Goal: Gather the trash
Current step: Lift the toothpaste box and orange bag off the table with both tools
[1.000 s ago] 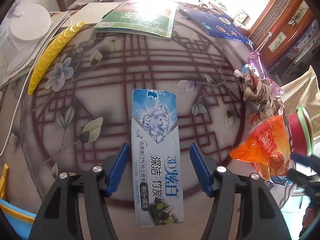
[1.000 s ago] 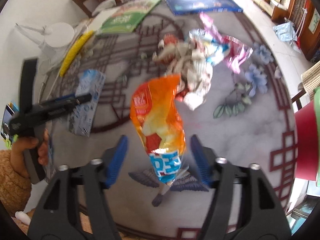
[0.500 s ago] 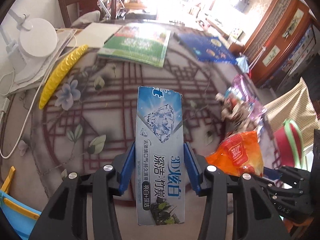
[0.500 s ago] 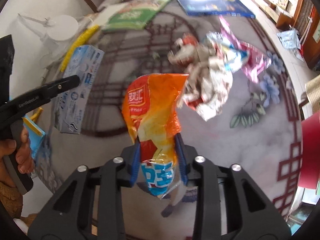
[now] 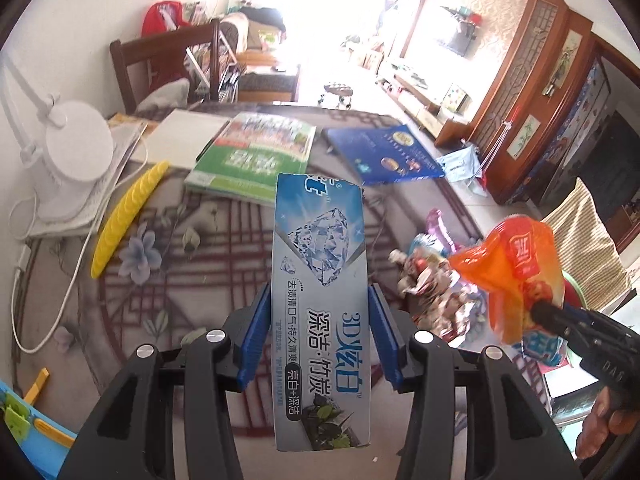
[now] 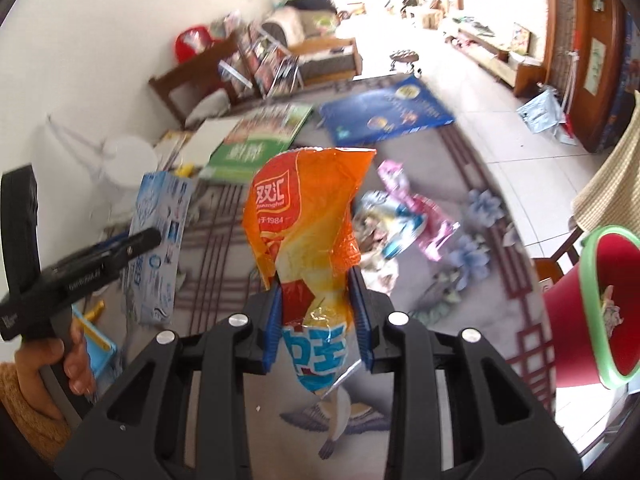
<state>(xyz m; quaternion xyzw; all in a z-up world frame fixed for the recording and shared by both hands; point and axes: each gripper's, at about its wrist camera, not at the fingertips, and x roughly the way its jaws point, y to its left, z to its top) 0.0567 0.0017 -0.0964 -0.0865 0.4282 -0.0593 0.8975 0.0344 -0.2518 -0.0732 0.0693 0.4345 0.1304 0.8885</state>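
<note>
Currently clamped: toothpaste box (image 5: pixel 320 304) between left gripper (image 5: pixel 319 340) pads; orange snack wrapper (image 6: pixel 308 240) between right gripper (image 6: pixel 317 320) pads.

Toothpaste box (image 5: pixel 320 304): "3D炫白", "深洁·竹炭", "亮白+深洁". Orange snack wrapper (image 6: pixel 304 224): "双汇", "Shuanghui", "1984"; blue lower print unreadable.

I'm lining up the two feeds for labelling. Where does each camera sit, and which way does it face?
Left wrist: on the left gripper, looking down over the table; jaws clamp a toothpaste box; right gripper and a hand at right.
Right wrist: on the right gripper, same way; jaws clamp an orange wrapper; left gripper and hand at left, red bin at right.
Shared: green book, blue book, wrapper pile.
</note>
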